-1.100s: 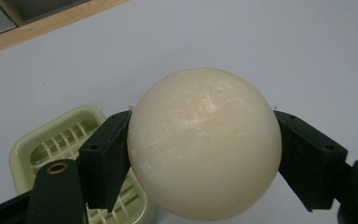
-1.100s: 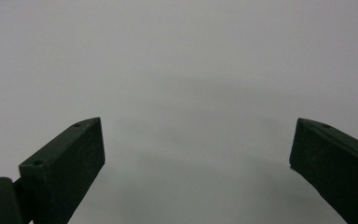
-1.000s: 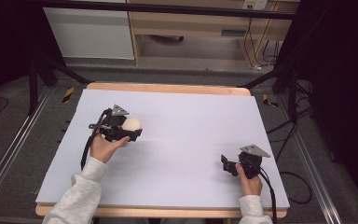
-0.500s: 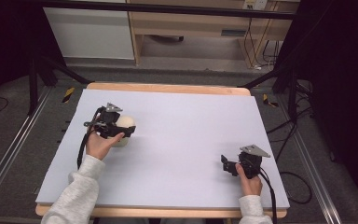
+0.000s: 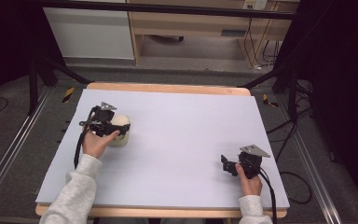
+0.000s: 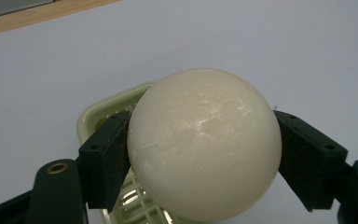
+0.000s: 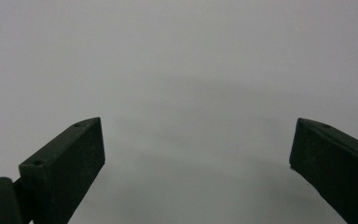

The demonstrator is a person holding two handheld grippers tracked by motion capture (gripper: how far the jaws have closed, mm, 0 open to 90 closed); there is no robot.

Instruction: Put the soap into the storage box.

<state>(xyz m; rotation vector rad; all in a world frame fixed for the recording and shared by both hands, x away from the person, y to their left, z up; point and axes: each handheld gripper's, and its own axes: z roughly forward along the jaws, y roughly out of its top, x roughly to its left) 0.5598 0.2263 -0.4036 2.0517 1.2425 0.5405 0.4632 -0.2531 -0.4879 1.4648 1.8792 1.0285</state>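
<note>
A person holds two hand-held grippers over one pale surface [image 5: 177, 135]. The left hand-held gripper [image 5: 103, 125] sits at the surface's left side, its two jaws clamped on either side of one cream ball [image 6: 204, 144]. The ball hangs just above one pale green slotted tray [image 6: 103, 116] lying on the surface. The right hand-held gripper [image 5: 228, 164] rests near the front right, well apart from the ball, jaws spread wide and grasping nothing.
</note>
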